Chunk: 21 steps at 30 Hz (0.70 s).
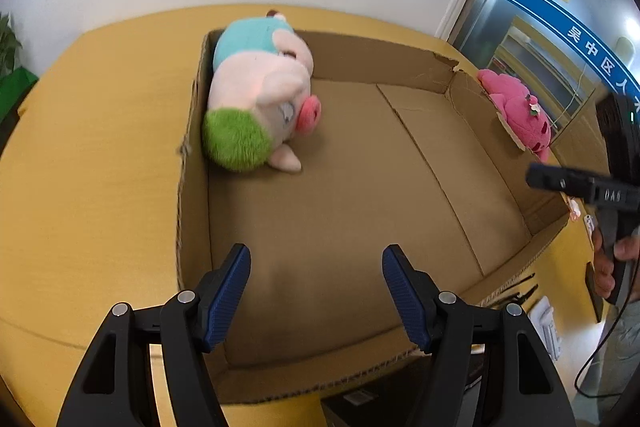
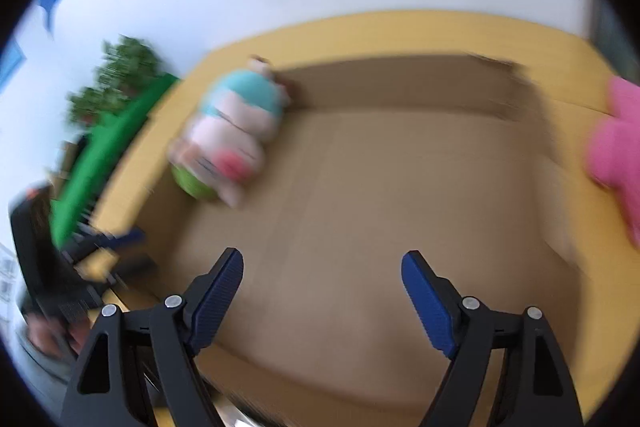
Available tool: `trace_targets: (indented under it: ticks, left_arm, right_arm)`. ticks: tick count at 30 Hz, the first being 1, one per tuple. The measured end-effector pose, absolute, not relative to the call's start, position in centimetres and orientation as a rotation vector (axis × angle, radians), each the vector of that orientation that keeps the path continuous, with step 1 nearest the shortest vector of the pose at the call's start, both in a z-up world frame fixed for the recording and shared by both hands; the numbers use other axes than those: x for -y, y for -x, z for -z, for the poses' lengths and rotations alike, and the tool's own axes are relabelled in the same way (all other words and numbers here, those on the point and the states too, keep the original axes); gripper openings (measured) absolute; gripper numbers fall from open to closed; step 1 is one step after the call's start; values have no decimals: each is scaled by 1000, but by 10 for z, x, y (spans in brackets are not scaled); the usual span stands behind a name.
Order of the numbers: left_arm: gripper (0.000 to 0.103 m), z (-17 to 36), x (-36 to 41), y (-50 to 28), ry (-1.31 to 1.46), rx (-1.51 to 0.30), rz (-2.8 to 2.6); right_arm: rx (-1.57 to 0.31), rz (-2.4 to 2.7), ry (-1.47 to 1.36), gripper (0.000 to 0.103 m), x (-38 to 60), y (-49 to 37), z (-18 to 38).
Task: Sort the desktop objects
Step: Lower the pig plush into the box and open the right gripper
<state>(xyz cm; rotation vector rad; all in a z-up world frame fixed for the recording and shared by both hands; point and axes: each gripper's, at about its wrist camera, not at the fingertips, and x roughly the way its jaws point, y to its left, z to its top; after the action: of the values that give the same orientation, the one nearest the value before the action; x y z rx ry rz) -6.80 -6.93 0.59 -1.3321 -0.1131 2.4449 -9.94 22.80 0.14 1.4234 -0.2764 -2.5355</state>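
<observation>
A shallow cardboard box [image 1: 400,163] lies on the yellow table [image 1: 100,167]. A plush pig [image 1: 260,95] with a teal top and a green tuft lies inside it against the left wall; it also shows in the right wrist view [image 2: 232,131]. A pink plush toy [image 1: 520,111] sits outside the box's right wall, at the right edge of the blurred right wrist view [image 2: 616,147]. My left gripper [image 1: 316,263] is open and empty above the box's near end. My right gripper [image 2: 322,267] is open and empty over the box [image 2: 400,207].
A green plant [image 2: 120,75] and a green object [image 2: 108,155] stand left of the table. A glass door with a blue band [image 1: 560,27] is at the back right. Small white and black items [image 1: 548,323] lie by the box's near right corner.
</observation>
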Motion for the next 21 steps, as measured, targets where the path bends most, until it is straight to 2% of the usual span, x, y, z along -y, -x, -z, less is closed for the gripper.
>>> trace_targets:
  ticks: [4, 7, 12, 17, 21]
  left_arm:
    - [72, -2, 61, 54, 1318, 32, -2473]
    - [72, -2, 59, 48, 1343, 3, -2488]
    - [72, -2, 64, 37, 1344, -5, -2504]
    - [72, -7, 63, 26, 1329, -11, -2553]
    - [72, -38, 64, 6, 1178, 41, -2632]
  right_arm:
    - [303, 2592, -1547, 81, -268, 71, 26]
    - [178, 2624, -1558, 79, -247, 65, 38]
    - [175, 2630, -1533, 79, -242, 51, 42]
    - [186, 2666, -1501, 80, -227, 48, 32]
    - [145, 2770, -1310, 80, -217, 38, -6]
